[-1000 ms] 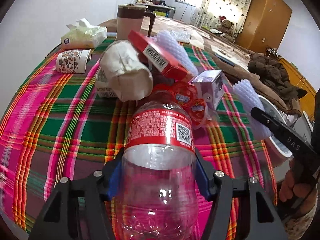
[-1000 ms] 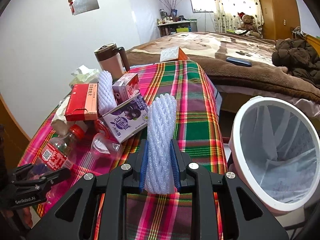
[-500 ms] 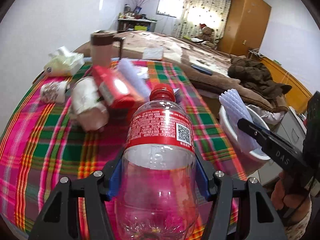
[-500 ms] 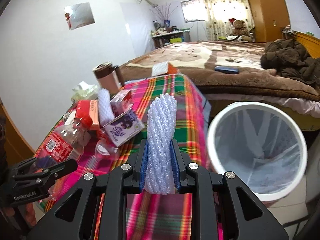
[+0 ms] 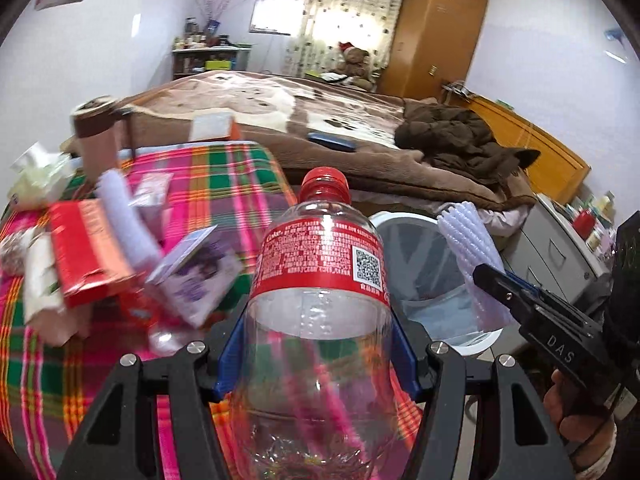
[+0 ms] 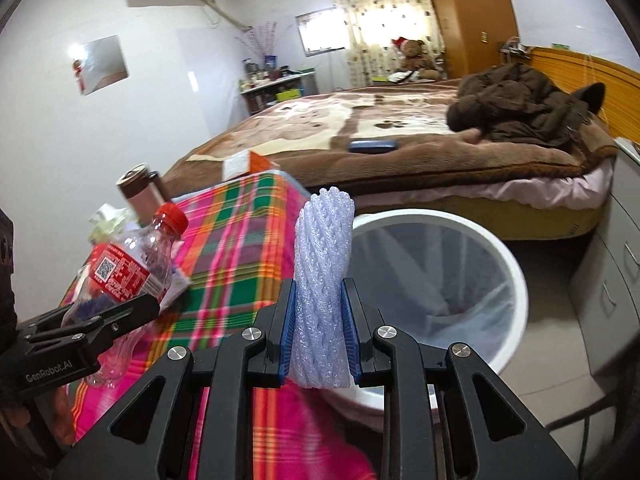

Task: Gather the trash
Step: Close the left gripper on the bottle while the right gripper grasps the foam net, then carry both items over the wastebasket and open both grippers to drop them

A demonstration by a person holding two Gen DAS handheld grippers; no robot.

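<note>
My left gripper (image 5: 316, 344) is shut on an empty clear plastic bottle (image 5: 320, 280) with a red label and red cap, held above the plaid table's right edge. It also shows in the right wrist view (image 6: 120, 276). My right gripper (image 6: 320, 332) is shut on a white foam net sleeve (image 6: 324, 280), held upright beside the rim of the white bin (image 6: 496, 264). In the left wrist view the sleeve (image 5: 472, 256) hangs over the bin (image 5: 424, 280). More trash lies on the table: a red box (image 5: 80, 248), another foam sleeve (image 5: 124, 216), a purple carton (image 5: 200, 276).
The plaid-covered table (image 5: 224, 184) stands left of the bin. A brown mug (image 5: 96, 136) and a tissue pack (image 5: 36, 172) are at its far side. A bed (image 6: 400, 140) with a brown blanket and a coat lies behind. Grey drawers (image 6: 612, 280) stand right of the bin.
Both grippers have lifted and swung right from the table toward the bin, each still holding its item. The bin now sits straight ahead of both.
</note>
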